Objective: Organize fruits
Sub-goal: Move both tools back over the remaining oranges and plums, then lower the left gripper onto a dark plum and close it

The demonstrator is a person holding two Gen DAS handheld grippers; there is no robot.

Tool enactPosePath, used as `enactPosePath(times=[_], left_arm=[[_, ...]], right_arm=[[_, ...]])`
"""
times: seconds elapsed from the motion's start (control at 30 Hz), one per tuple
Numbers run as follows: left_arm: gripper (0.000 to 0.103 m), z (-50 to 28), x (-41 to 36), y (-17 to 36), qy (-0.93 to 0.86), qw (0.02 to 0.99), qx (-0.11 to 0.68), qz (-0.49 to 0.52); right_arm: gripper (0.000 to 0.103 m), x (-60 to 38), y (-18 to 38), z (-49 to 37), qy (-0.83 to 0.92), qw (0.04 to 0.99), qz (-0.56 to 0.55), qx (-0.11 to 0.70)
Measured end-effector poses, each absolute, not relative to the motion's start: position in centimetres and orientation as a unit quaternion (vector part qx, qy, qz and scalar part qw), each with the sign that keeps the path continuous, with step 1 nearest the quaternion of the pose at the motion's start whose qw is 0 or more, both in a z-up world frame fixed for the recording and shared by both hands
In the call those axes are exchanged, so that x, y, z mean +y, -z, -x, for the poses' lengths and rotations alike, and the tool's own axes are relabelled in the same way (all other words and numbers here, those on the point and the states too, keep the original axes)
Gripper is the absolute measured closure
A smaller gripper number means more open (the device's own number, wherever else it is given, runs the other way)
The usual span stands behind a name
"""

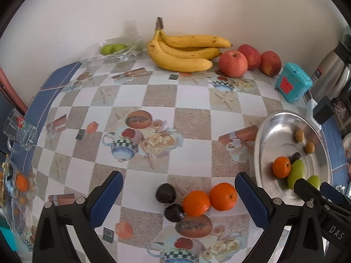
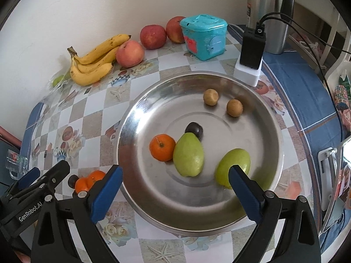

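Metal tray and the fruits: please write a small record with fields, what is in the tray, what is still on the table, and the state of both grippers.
tray: round metal tray
in tray: one orange, two green fruits, one dark plum, two small brown fruits
on table near left gripper: two oranges, two dark plums
by wall: bananas, three apples
left gripper: open, empty
right gripper: open, over tray

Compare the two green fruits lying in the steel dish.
The pear-shaped green fruit lies mid-dish, touching the small orange and dark plum. The rounder green fruit lies alone nearer the dish rim, partly hidden by the right gripper. Both are smooth and yellow-green.
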State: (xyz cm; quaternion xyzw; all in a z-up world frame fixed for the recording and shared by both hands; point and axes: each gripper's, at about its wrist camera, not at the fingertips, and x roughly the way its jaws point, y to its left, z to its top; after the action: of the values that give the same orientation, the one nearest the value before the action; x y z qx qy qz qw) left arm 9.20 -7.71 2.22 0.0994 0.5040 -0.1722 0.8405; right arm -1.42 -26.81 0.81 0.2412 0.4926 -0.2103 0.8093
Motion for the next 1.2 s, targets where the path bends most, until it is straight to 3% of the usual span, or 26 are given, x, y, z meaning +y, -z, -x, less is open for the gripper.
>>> enactPosePath(times=[0.53, 1.2], left_arm=[[0.0, -12.2, 1.4, -1.7, 0.109, 0.838, 0.534, -0.025], [0.0, -12.8, -3.3, 4.4, 0.16, 0.785, 0.596, -0.051]], right_arm=[[0.006, -20.3, -1.2, -2.4, 0.149, 0.817, -0.224, 0.51], [0.006, -18.2, -1.2, -3.0, 0.147, 0.814, -0.198, 0.527]])
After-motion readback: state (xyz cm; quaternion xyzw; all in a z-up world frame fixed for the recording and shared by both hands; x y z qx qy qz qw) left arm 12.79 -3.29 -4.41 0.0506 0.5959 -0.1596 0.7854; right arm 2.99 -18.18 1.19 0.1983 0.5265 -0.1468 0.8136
